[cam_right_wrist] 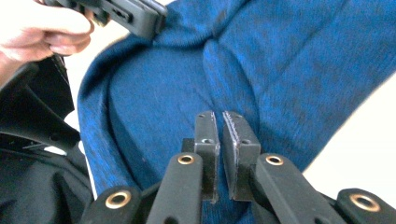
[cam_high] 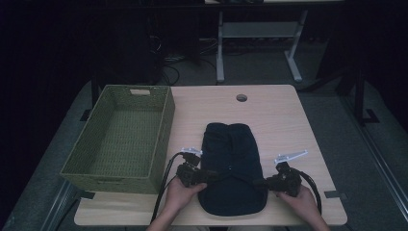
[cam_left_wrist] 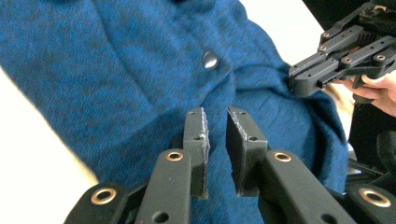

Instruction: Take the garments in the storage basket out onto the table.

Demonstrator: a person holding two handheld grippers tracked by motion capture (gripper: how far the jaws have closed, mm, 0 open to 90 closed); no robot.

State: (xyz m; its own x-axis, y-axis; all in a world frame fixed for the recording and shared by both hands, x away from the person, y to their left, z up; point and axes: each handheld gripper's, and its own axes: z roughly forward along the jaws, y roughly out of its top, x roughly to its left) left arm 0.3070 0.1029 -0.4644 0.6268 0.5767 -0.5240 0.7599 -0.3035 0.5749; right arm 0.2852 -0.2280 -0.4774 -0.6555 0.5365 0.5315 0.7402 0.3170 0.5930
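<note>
left gripper narrow, empty | right gripper narrow, empty | folded blue garment beneath both | risk: we pinch one layer, fold slips open

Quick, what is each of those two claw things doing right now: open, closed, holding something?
Left gripper: fingers slightly apart over the blue garment, holding nothing.
Right gripper: fingers nearly closed, a thin gap showing, no cloth between them.

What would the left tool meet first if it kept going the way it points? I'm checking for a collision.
Probably the blue garment under its tips; the left tool points across the cloth. Farther along sits the right tool, though depth is hard to judge.
</note>
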